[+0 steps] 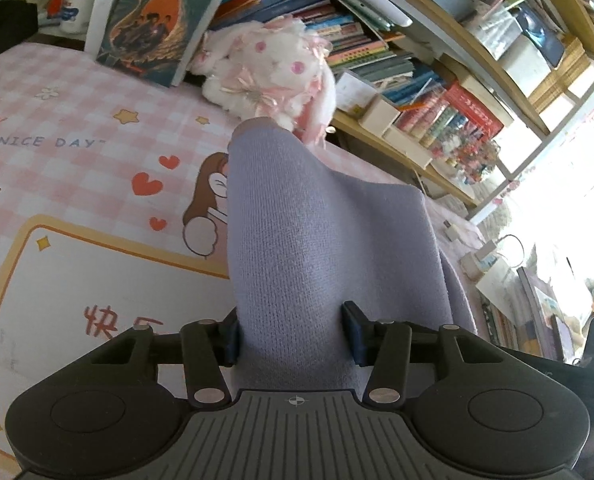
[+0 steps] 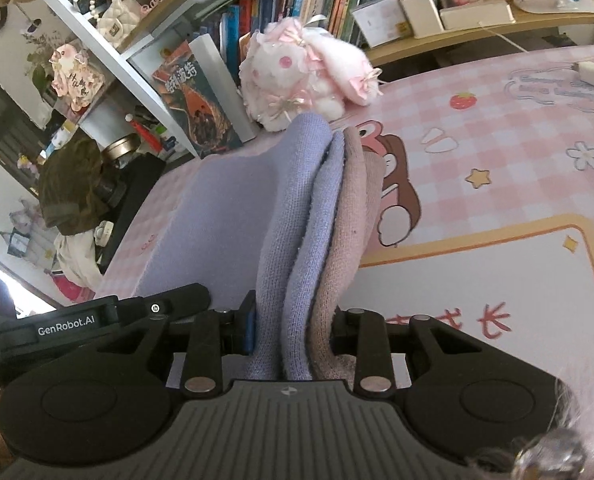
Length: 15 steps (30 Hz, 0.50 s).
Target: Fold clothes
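Left wrist view: my left gripper (image 1: 295, 334) fingers clamp lilac knit garment (image 1: 321, 232); cloth runs far from fingers, long axis pointing at plush rabbit (image 1: 271, 76), raised over pink worktop (image 1: 77, 120). Right wrist view: my right gripper (image 2: 293, 330) fingers pinch stacked lilac and pink-beige layers; lilac panel spreads left toward other gripper. Both grips equally near.
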Tool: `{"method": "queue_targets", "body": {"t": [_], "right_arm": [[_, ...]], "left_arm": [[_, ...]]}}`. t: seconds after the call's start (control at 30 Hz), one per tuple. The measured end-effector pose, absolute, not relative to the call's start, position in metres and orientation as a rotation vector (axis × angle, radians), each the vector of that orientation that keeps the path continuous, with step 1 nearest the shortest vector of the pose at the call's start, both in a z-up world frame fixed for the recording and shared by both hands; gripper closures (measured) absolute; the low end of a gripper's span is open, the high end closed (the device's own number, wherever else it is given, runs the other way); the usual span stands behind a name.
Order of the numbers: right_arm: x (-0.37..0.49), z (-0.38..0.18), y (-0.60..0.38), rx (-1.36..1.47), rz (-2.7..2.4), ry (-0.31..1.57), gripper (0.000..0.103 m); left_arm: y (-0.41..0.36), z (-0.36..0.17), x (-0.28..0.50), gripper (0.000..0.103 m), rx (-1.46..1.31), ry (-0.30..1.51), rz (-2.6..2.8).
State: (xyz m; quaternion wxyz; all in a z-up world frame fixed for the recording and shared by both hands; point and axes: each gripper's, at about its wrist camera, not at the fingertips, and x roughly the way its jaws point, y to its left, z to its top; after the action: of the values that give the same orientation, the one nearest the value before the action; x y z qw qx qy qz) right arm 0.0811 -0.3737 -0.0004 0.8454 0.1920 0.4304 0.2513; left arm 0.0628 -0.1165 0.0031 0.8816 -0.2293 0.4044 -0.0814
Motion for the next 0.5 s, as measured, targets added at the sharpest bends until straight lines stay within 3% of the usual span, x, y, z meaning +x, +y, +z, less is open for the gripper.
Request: {"method": "queue_targets", "body": {"t": [0.5], "right_arm": [[0.068,0.004,-0.392,0.423,0.514,0.888,0.075]], "left_arm": [[-0.137,0.012,0.056,0.054,-0.435,0.847,-0.181]]}}
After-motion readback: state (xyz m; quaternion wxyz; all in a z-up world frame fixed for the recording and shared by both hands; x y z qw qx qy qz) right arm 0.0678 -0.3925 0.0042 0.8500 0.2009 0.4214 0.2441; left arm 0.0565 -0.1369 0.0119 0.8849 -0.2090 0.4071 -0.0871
